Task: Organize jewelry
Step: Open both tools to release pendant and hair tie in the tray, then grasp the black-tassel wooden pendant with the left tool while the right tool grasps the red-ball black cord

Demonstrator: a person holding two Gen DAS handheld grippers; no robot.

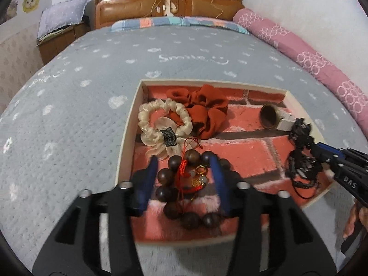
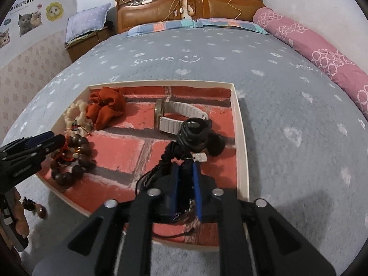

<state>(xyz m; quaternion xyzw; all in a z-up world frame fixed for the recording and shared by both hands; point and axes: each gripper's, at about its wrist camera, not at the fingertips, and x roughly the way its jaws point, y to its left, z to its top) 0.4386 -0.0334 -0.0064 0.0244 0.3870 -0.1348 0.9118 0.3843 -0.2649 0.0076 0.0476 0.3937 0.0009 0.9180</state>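
A shallow tray (image 1: 138, 96) lined with a red brick pattern lies on the bed. Inside it a dark wooden bead bracelet (image 1: 165, 193) with a red tassel charm rests between the blue fingers of my left gripper (image 1: 185, 172). The jaws stand well apart, one either side of the beads. My right gripper (image 2: 186, 177) hovers over the tray's near right part, jaws a little apart around a black corded piece (image 2: 193, 133) that lies on the lining. A cream scrunchie (image 1: 149, 112), a red scrunchie (image 1: 207, 110) and a white-strapped watch (image 2: 174, 112) lie further back.
The tray's rim (image 2: 241, 138) sits on a grey dotted bedcover (image 2: 287, 92). A pink bolster (image 2: 322, 55) runs along the right wall and a wooden headboard (image 2: 184, 7) stands at the back. Small dark beads (image 2: 34, 207) lie on the cover left of the tray, by a hand (image 2: 20, 216).
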